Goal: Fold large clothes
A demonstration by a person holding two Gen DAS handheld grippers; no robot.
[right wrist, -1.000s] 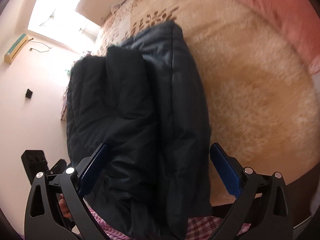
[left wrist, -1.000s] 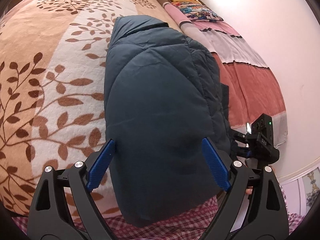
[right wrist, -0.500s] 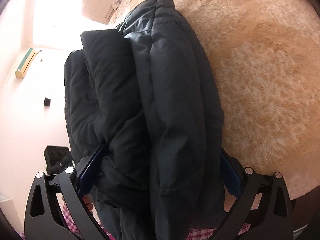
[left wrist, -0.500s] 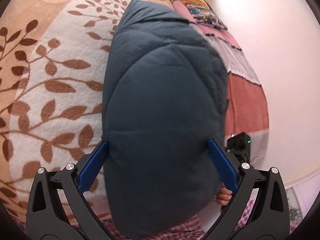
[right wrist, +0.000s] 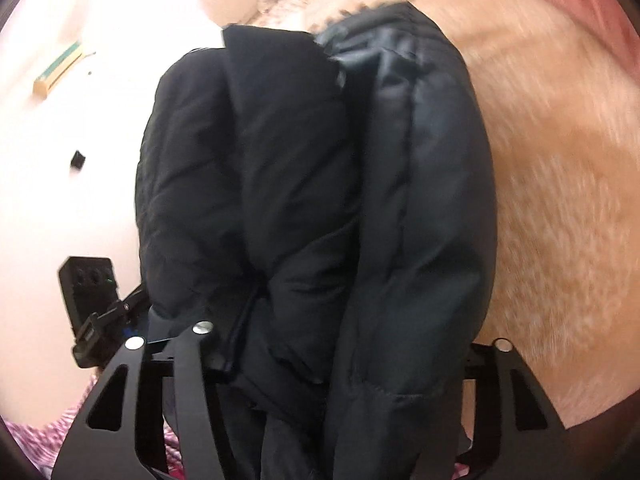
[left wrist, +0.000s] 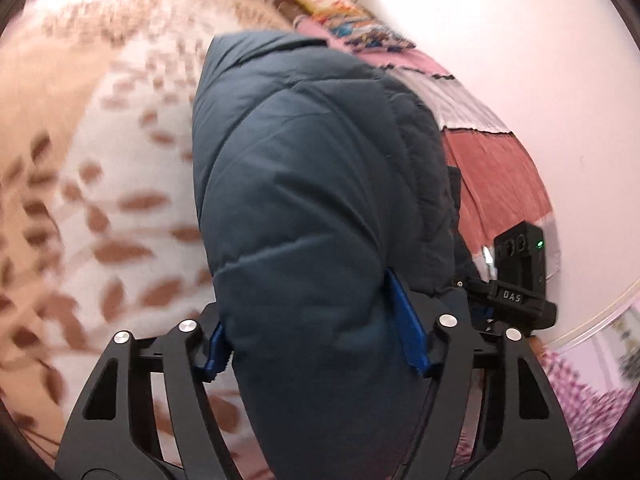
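Note:
A folded dark blue puffer jacket (left wrist: 304, 184) lies on the bed's leaf-patterned blanket (left wrist: 100, 184). My left gripper (left wrist: 316, 332) is shut on the near end of the thick bundle, its blue pads (left wrist: 404, 320) pressed into both sides. In the right wrist view the same jacket (right wrist: 320, 208) fills the middle. My right gripper (right wrist: 336, 344) is shut on its near end from the other side, and its pads are buried in the fabric. The right gripper's body shows in the left wrist view (left wrist: 516, 276); the left gripper's body shows in the right wrist view (right wrist: 92, 300).
A red, grey and pink striped cover (left wrist: 492, 160) and a colourful pillow (left wrist: 348, 24) lie along the pink wall (left wrist: 520, 40). Tan fleece blanket (right wrist: 560, 200) lies right of the jacket. A checked pink cloth (left wrist: 580, 396) shows at the bottom.
Both grippers have closed from wide open onto the near end of the jacket. The bundle now looks squeezed and lifted, and both views are blurred by motion.

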